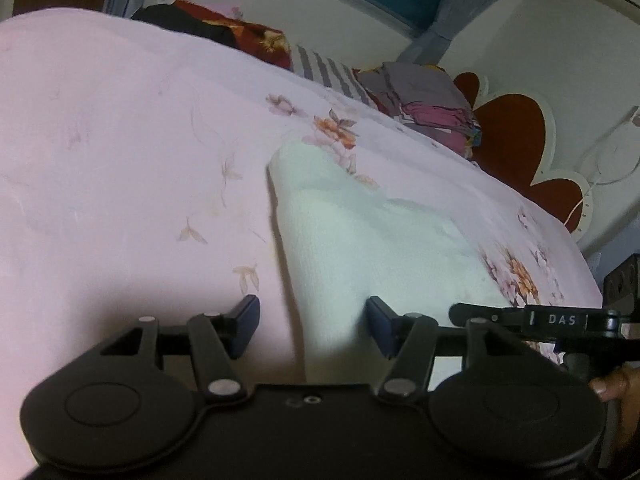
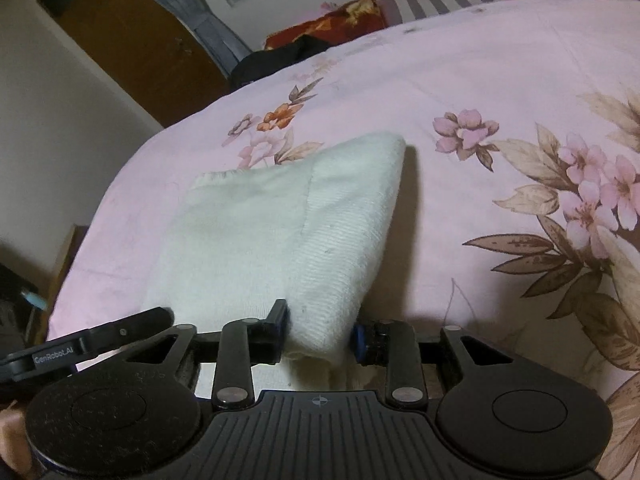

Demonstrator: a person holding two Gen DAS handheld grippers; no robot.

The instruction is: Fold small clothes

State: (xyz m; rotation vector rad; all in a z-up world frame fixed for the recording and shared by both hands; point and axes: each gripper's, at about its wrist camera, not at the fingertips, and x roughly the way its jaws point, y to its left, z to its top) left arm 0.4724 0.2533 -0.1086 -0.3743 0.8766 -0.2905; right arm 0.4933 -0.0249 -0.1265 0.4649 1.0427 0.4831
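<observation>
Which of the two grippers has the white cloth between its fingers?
The right gripper: the white cloth fills its gap. The left gripper has pink sheet there too.

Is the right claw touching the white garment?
Touching. In the right wrist view, the white garment runs between the right claw fingers; its folded edge lies against the left pad, with a slight gap at the other.

Both wrist views look steeply down, close over the pink bedsheet (image 1: 120,140), sharing the white cloth (image 2: 272,232).
</observation>
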